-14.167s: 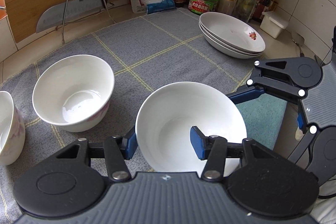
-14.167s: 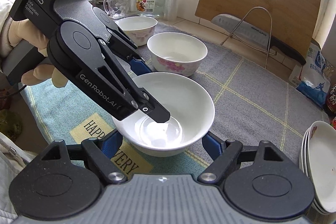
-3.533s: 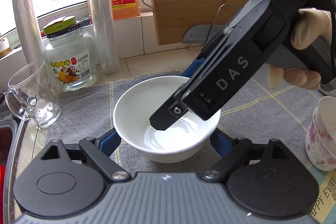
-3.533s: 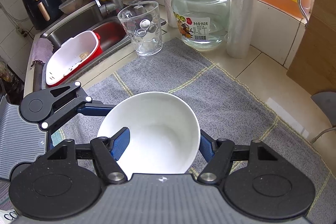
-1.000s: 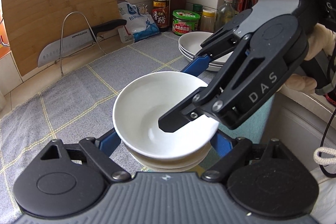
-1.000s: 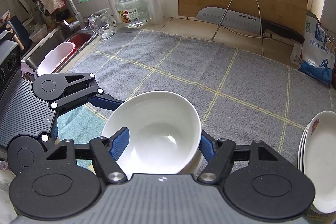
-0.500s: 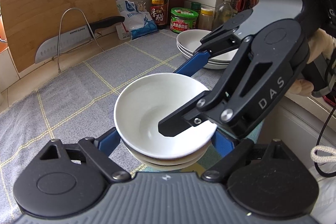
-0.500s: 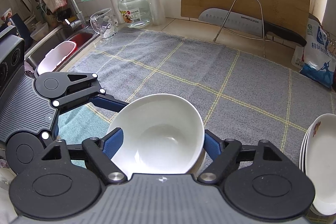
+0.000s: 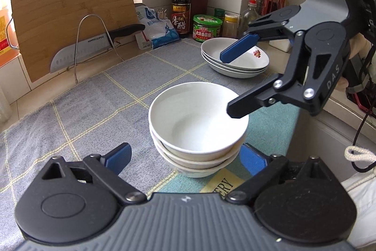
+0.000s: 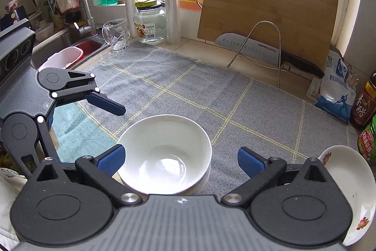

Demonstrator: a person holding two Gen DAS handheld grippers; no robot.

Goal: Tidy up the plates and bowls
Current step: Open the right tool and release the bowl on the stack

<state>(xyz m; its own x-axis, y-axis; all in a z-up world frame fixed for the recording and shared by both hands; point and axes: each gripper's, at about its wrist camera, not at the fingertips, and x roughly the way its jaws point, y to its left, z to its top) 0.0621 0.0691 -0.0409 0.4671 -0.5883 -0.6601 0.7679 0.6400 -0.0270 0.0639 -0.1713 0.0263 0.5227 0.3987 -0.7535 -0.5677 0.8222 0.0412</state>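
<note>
Left wrist view: my left tongs (image 9: 185, 158) are spreading wide, just opening, gripping nothing; stack of three white ceramic bowls (image 9: 197, 128) is sitting mid-frame between their pads | Right wrist view: my right tongs (image 10: 179, 158) are gaping wide, just opening, freeing the white bowl stack (image 10: 164, 154) at lower centre; stacked white floral plates (image 10: 352, 192) lower right.
</note>
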